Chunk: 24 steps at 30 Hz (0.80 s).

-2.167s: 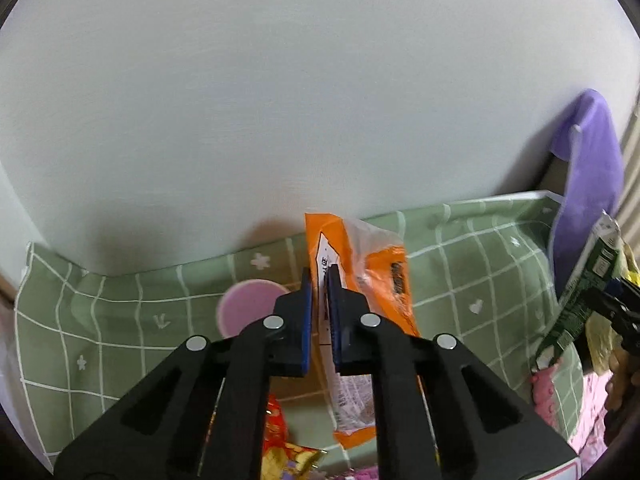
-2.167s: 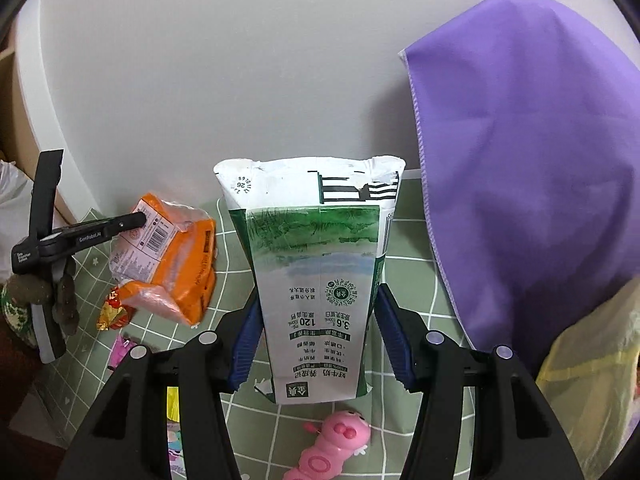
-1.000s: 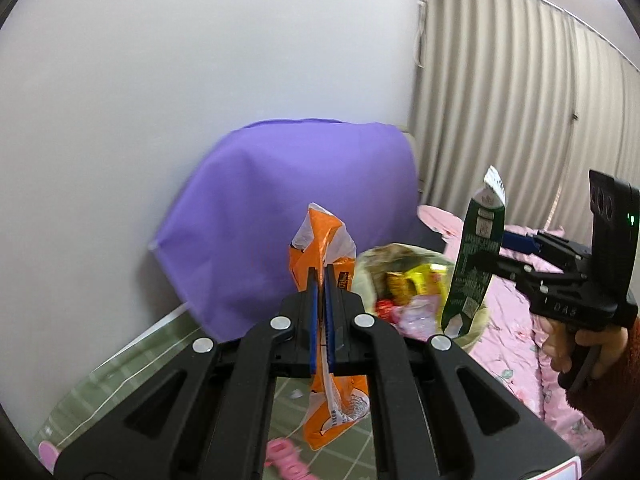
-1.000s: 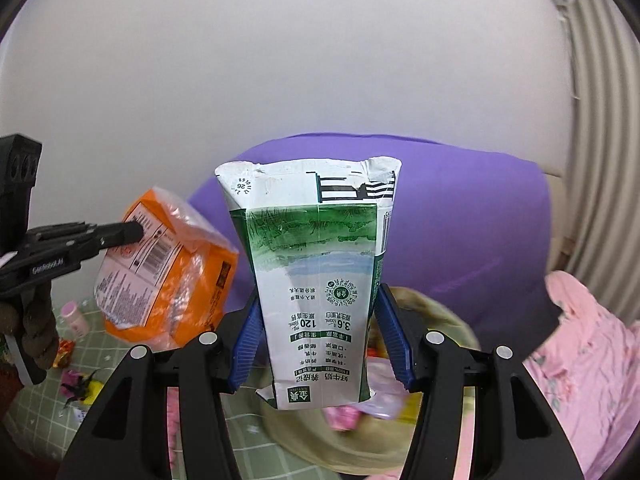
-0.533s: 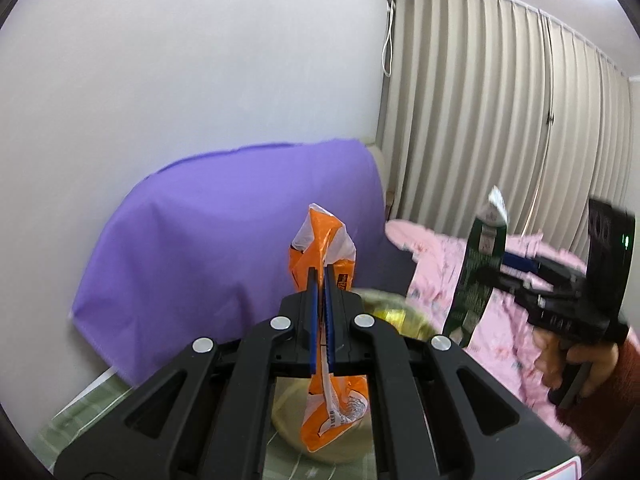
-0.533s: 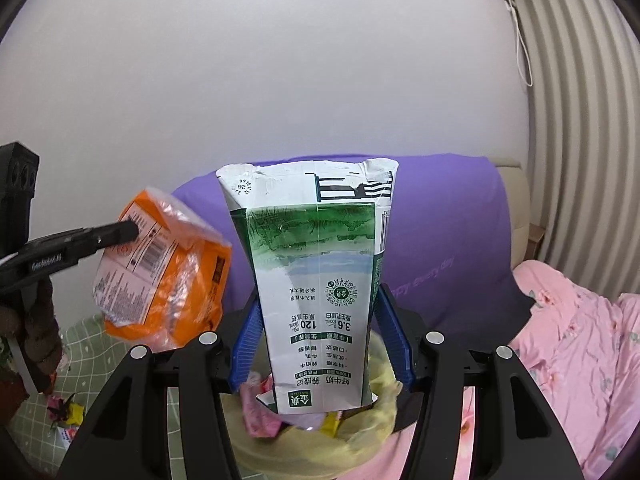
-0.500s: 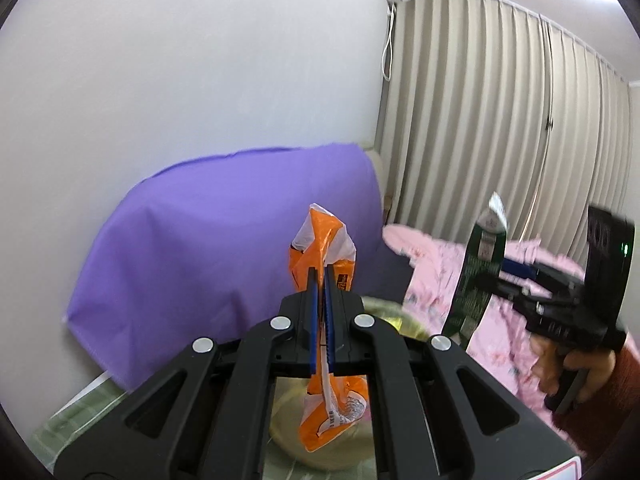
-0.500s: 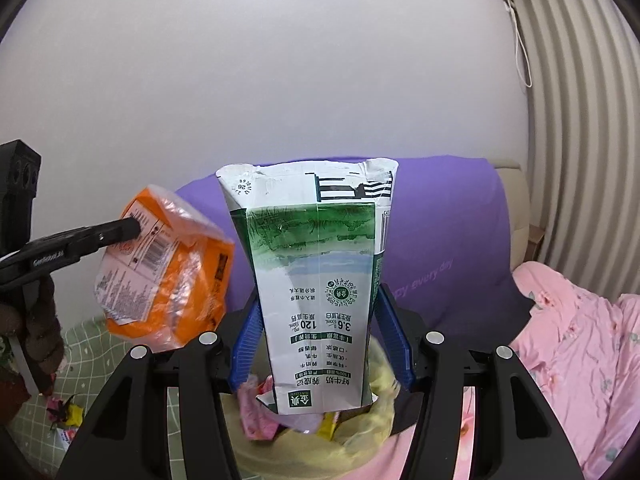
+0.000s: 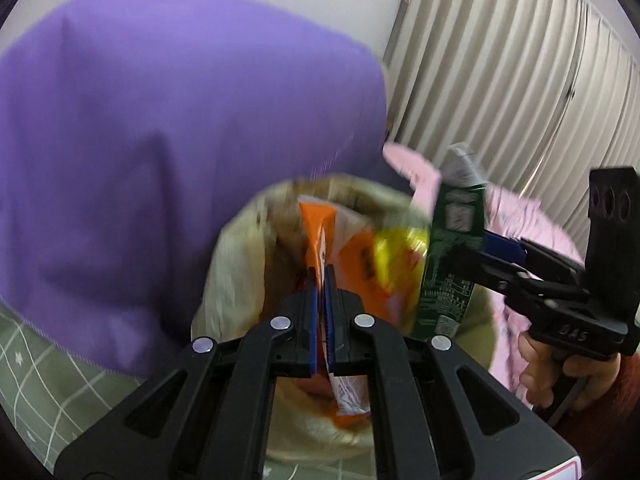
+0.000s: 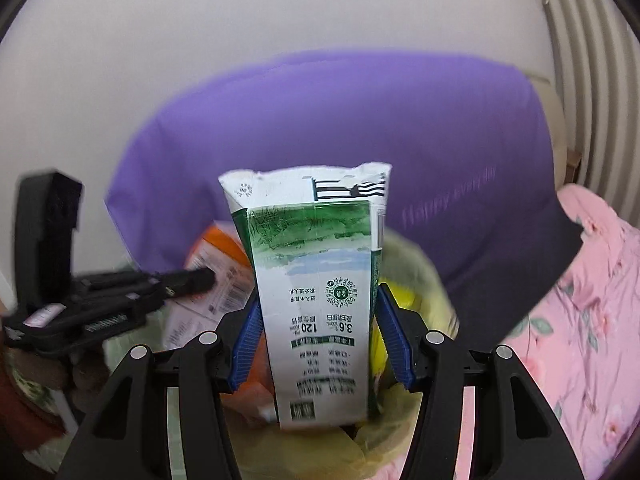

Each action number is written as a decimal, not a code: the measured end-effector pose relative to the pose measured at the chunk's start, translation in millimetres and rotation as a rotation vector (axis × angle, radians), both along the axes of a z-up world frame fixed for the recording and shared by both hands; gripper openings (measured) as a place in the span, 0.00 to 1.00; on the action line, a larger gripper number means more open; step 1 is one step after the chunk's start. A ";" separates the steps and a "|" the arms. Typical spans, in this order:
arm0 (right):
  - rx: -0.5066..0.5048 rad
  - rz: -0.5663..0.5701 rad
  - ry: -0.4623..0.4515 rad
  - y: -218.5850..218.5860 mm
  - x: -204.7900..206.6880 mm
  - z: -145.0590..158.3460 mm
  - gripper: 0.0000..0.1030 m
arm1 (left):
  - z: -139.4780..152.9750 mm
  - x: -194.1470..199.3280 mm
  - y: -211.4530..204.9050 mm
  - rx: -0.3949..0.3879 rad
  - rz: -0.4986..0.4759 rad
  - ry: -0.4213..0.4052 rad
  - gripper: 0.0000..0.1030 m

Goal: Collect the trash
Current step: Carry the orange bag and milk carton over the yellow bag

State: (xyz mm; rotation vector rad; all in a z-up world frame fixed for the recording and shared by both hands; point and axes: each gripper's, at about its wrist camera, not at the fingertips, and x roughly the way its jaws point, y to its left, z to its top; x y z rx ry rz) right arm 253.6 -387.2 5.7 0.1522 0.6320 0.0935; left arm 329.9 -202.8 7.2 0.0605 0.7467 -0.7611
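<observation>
**Both pieces of trash now hang over the bin bag**

We have carried 2 items off the green checked cloth [image 9: 48,364] and across to the yellowish bin bag [image 9: 236,264], which 2 seconds ago was barely in view at the cloth's far right edge and now fills the middle of both wrist views.

Our left gripper [image 9: 321,280] is fully closed, its blue pads pinching the thin edge of the orange snack wrapper [image 9: 320,236], which hangs over the bag's mouth. Our right gripper [image 10: 320,320] stands wide, its pads pressed on the 2 flanks of the green-and-white milk carton [image 10: 316,288], held upright just above the bag's rim, beside the wrapper.

The bag sits between the purple fabric [image 10: 360,120] and the pink floral bedding [image 10: 592,300], with coloured wrappers already inside it.

We judge the carry all but finished: what remains is to let go of both items so they drop in. The views are blurred, so we cannot tell how deep either item sits.
</observation>
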 end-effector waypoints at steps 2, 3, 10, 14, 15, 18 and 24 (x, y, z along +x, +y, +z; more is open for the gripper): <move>-0.017 0.003 0.030 5.2 1.6 -9.2 0.50 | -6.7 1.2 -0.8 0.023 -0.006 0.015 0.03; -0.027 0.002 0.043 4.8 4.3 -13.3 0.50 | -9.5 2.0 -1.0 0.033 -0.006 0.017 0.03; -0.071 -0.008 0.061 3.4 5.8 -17.6 0.50 | -9.3 -1.0 -6.8 0.049 -0.011 0.014 0.03; -0.063 -0.020 0.077 3.0 4.5 -18.5 0.50 | -8.9 2.5 -4.3 0.038 -0.019 0.021 0.03; -0.060 -0.024 0.080 2.3 4.3 -18.3 0.50 | -9.0 -0.5 -3.9 0.028 -0.023 0.026 0.03; -0.048 -0.024 0.078 2.5 3.7 -16.2 0.51 | -2.6 -2.1 0.2 -0.010 -0.036 0.048 0.05; -0.062 -0.030 0.081 6.4 2.7 -12.3 0.52 | 12.9 -7.9 13.8 -0.086 -0.037 0.052 0.29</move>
